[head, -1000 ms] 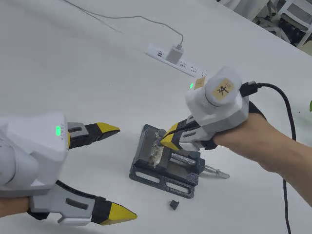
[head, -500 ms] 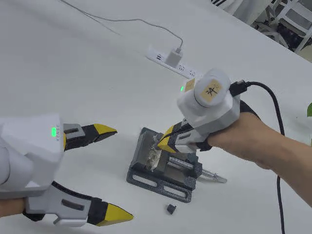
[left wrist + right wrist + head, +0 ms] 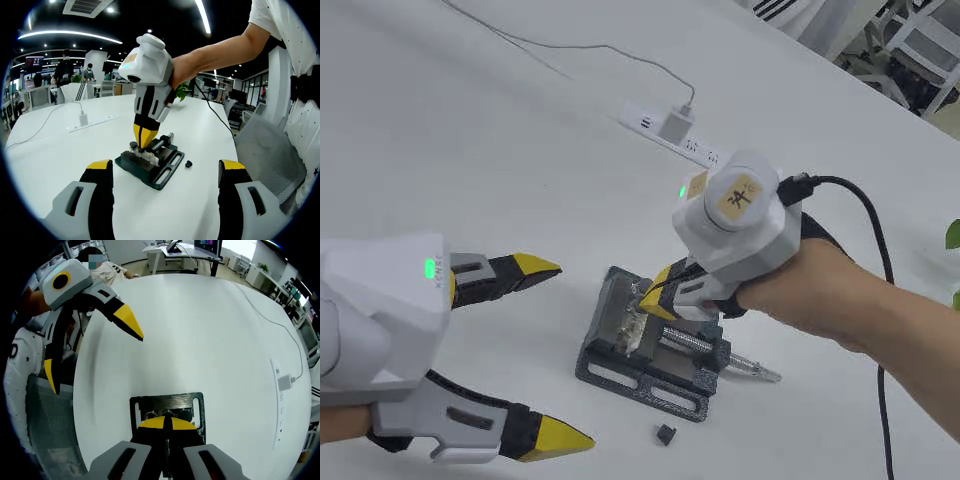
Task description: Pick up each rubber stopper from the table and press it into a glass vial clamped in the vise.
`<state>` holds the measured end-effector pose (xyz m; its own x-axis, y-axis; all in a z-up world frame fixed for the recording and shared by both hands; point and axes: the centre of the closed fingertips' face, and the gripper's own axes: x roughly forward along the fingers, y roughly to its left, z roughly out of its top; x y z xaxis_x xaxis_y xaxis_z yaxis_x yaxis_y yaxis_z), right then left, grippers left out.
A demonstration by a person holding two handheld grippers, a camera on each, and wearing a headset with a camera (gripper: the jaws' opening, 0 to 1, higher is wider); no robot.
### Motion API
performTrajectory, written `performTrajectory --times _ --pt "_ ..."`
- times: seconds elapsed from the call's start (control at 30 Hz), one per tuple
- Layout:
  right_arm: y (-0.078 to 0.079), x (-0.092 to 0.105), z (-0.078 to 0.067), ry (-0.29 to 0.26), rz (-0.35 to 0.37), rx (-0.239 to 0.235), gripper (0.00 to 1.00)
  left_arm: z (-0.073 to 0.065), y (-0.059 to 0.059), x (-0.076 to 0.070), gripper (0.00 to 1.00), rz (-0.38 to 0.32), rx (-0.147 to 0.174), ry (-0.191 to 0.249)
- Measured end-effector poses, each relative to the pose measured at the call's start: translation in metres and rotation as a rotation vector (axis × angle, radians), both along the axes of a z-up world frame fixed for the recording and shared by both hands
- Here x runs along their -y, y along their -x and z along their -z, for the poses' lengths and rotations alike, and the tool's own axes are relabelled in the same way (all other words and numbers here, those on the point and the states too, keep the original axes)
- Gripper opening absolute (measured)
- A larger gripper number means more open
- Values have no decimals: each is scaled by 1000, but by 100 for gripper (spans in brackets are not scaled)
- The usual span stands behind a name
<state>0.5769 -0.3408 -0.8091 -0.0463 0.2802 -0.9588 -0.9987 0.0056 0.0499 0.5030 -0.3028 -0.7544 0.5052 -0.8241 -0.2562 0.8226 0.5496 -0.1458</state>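
The right gripper (image 3: 657,300), jaws pressed together over a vial (image 3: 632,325) in the vise (image 3: 638,368), should press straight down, while the left gripper (image 3: 575,352) hangs with jaws spread and a loose stopper (image 3: 666,435) lies on the counter beside the vise.

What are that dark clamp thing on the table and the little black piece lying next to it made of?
The vise looks like cast metal with a dull dark grey finish, though hard plastic is possible; its screw is bare and shiny, likely steel. The small black stopper is matte with no glints, which fits rubber, though it is too small to be sure.
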Motion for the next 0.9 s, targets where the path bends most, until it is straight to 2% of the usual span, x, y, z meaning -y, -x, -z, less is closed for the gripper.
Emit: performTrajectory --times 0.1,0.53,0.9 --pt "1 0 1 6 -10 13 0 -1 -1 0 85 -1 1 2" --pt "-1 1 2 -8 5 2 0 -1 -3 -1 85 -9 0 3" --pt "-2 -1 4 61 -4 13 0 1 -5 -2 85 -15 -2 5"
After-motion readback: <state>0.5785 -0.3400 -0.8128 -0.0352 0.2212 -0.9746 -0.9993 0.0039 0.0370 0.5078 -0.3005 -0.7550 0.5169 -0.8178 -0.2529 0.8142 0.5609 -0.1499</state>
